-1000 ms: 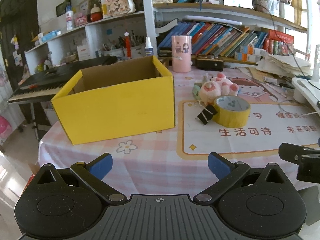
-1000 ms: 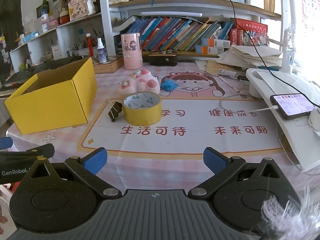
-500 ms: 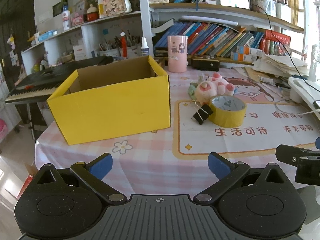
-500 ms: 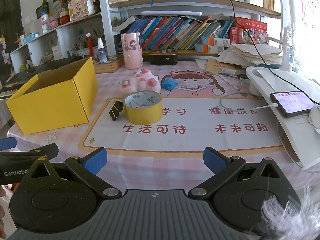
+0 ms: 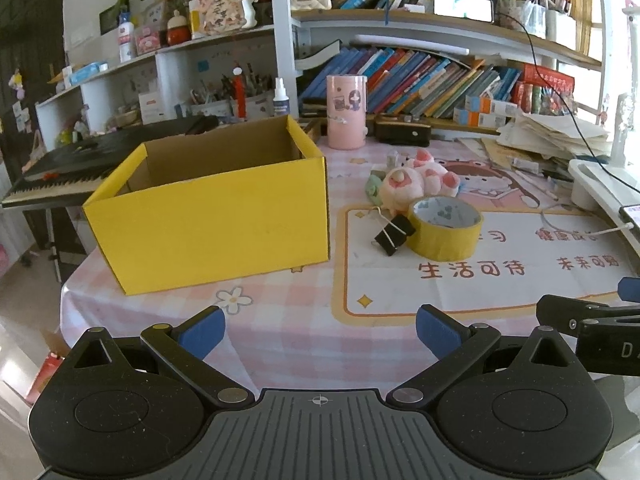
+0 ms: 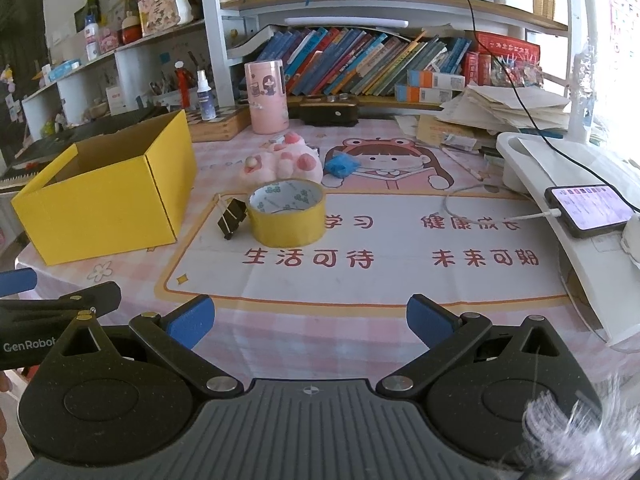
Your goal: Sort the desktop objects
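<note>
Bookshelves full of books and small things stand behind a table (image 5: 280, 320) covered with a pink checked cloth, and a printed mat (image 6: 400, 264) lies on the cloth.

Largest on the table is the yellow box (image 5: 216, 220). Its top is open and, as far as the left view shows, nothing is inside. It stands at about 10 o'clock from the tape, well apart from it, and I judge it is the place where the sorted things must go, so its open top is ready for dropping.

Next is the plush toy (image 6: 280, 164), pink and white, lying at 12 o'clock from the tape and just beside it. The tape (image 6: 286, 212) is a yellow roll lying flat on the mat with its hole up; this way a finger can go inside the hole and the other outside. The black clip (image 6: 231, 218) lies at 9 o'clock from the tape and seems to touch it. A small blue thing (image 6: 340, 166) lies at 1 o'clock from the tape, near the toy.

Left gripper (image 5: 320, 326) hovers over the near edge of the table, its jaws spread wide and holding nothing. Right gripper (image 6: 310, 318) hovers beside it in the same way, jaws released and empty, pointing toward the tape at 12 o'clock.

I judge that no thing is sorted yet, and the tape or clip is the nearest first target.
</note>
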The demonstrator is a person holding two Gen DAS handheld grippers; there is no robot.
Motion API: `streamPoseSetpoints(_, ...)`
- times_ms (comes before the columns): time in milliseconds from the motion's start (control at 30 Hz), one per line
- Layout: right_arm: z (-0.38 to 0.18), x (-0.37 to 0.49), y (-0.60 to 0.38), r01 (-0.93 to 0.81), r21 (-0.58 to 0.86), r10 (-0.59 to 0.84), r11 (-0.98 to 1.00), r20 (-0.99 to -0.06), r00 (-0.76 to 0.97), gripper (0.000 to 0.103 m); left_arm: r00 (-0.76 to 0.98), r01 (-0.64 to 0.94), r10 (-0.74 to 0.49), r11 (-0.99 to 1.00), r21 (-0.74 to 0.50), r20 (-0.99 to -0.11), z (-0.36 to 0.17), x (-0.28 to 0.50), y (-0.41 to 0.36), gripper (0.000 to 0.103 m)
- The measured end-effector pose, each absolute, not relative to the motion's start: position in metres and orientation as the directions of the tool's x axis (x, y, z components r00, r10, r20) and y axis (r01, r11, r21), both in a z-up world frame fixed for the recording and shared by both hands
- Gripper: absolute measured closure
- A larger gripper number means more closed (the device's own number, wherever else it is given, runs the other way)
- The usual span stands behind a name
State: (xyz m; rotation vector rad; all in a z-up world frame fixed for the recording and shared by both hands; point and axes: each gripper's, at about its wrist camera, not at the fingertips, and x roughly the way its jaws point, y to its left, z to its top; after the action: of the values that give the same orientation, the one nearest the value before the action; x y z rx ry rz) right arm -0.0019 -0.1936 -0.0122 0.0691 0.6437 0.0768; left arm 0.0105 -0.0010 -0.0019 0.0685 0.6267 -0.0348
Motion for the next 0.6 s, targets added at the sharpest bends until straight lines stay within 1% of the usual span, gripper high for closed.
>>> streamPoseSetpoints(600,-0.01,0.011,-0.203,-0.056,0.086,0.097,0.995,-0.607,0.789,0.0,0.804,0.059,-0.013,0.997,0.058,-0.594,-0.003,0.022,-0.011,0.0)
